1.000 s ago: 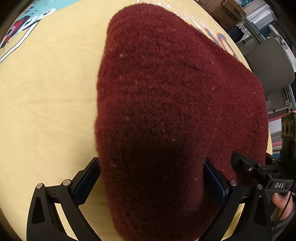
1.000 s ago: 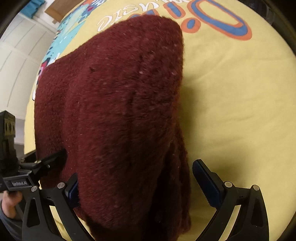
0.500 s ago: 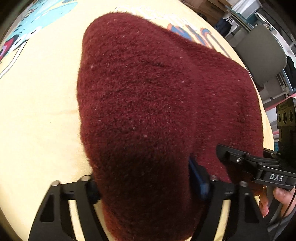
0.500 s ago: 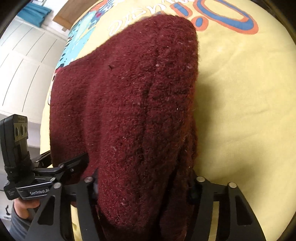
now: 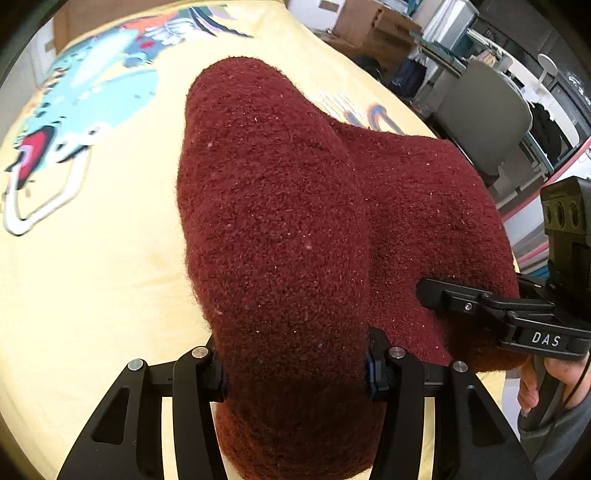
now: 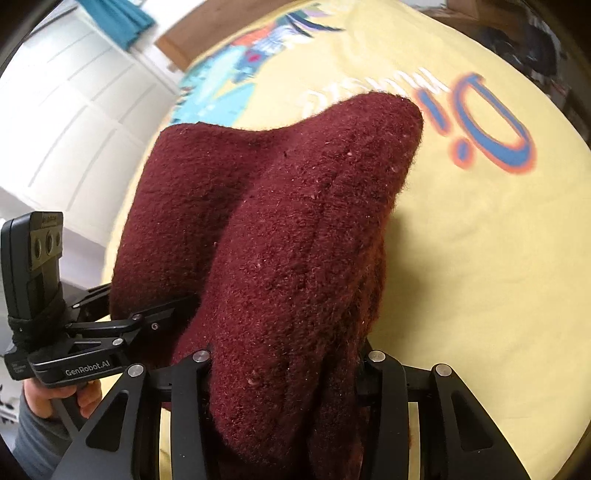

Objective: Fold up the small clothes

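A fuzzy maroon garment lies bunched on a yellow printed sheet, its near edge raised. My left gripper has that edge's left end between its pads; the jaws are closing and press into the cloth. In the right wrist view the same garment hangs from my right gripper, whose jaws are also closing and squeeze a thick fold at the right end. Each view shows the other gripper's fingers reaching into the cloth from the side. The garment's far part rests on the sheet.
A person's hand holds the right gripper's handle; another hand holds the left one. A grey chair and cardboard boxes stand beyond the sheet's far right. White panelled doors lie to the left.
Both grippers went from wide open around the garment's near edge to pinching it. Both then rose, lifting that edge off the sheet so more of the sheet and room shows.
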